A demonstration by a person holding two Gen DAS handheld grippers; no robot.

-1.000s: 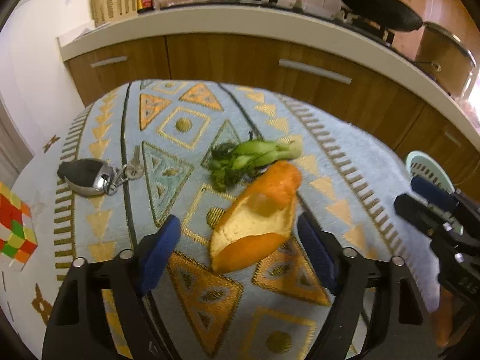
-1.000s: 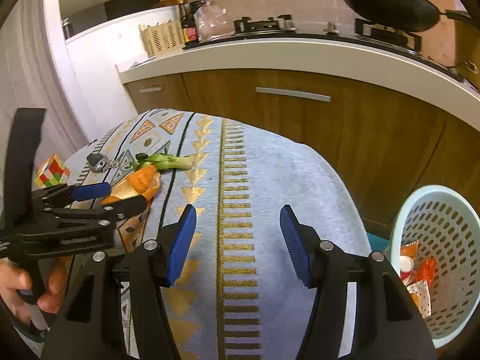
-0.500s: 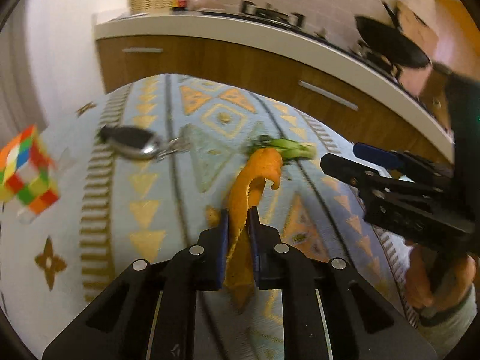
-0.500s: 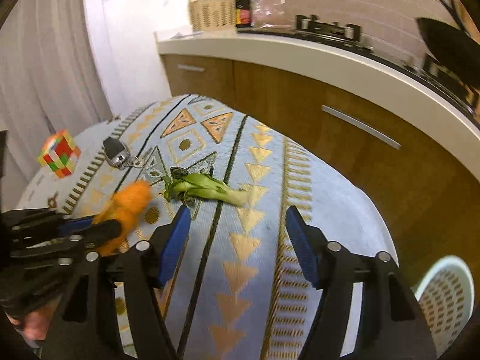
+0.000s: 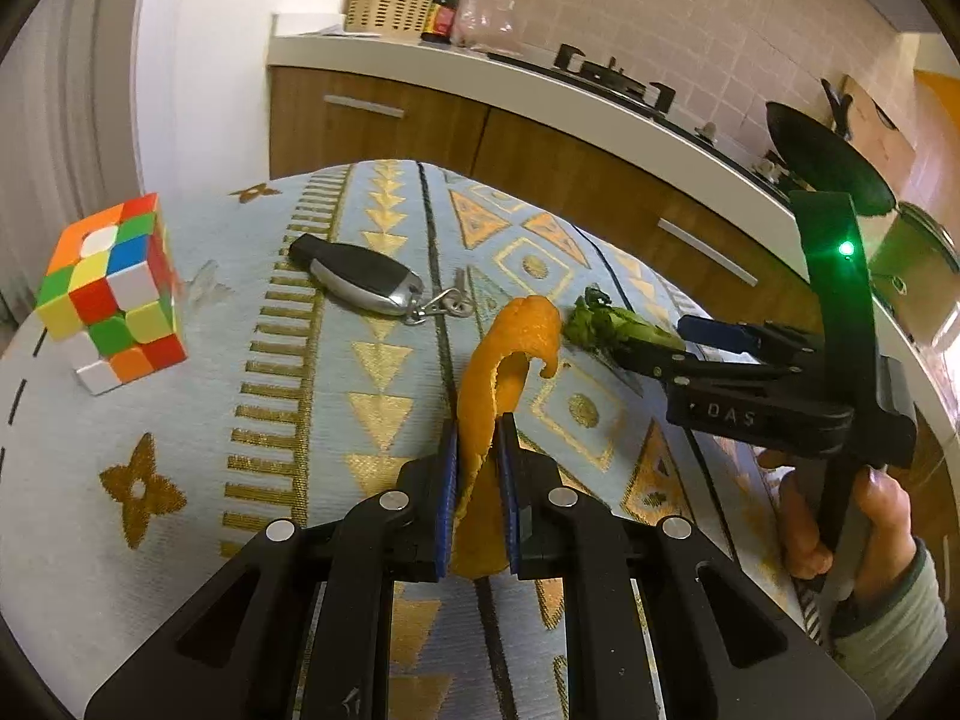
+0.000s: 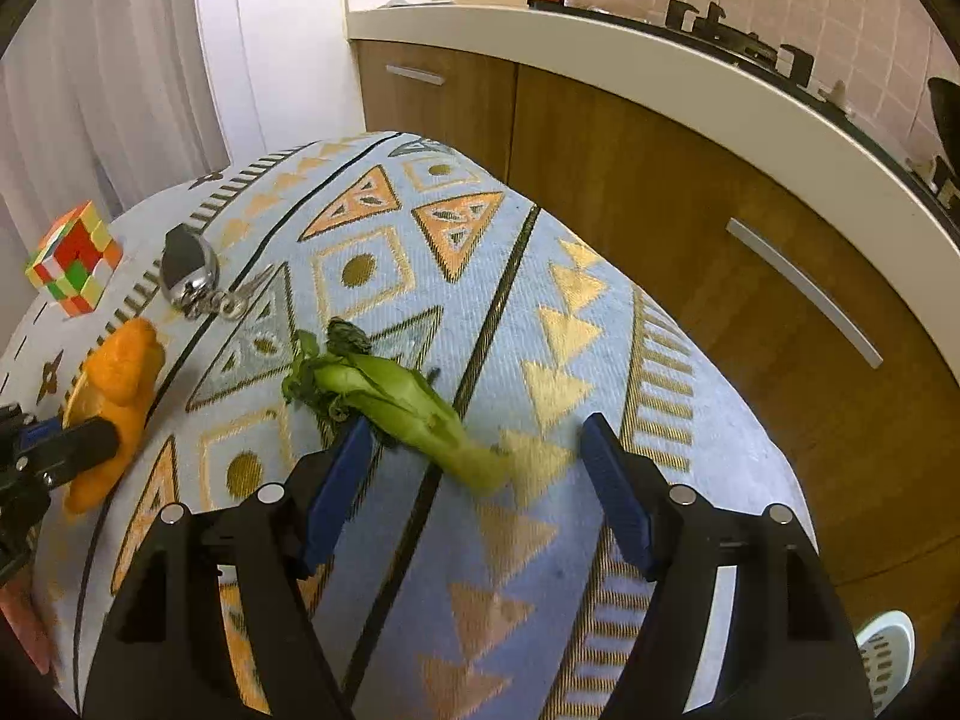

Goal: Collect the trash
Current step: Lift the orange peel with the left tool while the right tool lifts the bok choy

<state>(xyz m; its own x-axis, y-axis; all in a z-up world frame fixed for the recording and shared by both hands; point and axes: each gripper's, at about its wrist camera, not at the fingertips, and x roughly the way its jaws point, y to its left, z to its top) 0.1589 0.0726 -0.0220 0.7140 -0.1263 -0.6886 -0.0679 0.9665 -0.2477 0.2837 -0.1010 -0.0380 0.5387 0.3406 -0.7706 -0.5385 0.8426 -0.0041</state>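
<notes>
Having newly clamped orange peel [image 5: 480, 420]

Tablecloth [image 5: 198, 420]: woven cloth, coarse ribbed weave, matt, gold thread with slight sheen. Orange peel [image 5: 510, 360]: pebbled waxy outside, paler matt pith inside. Greens [image 6: 384, 396]: smooth stalk, crinkled limp leaf. Key fob [image 5: 360, 279]: glossy black plastic, polished chrome end, metal ring. Cube [image 5: 111, 294]: glossy plastic. Left gripper [image 5: 478, 468] and right gripper [image 6: 474, 474]: matt black plastic bodies, blue rubbery-looking pads, bright metal pins. Cabinets [image 6: 660, 180]: satin wood veneer, brushed metal handles. Basket [image 5: 390, 3]: perforated beige plastic.
</notes>
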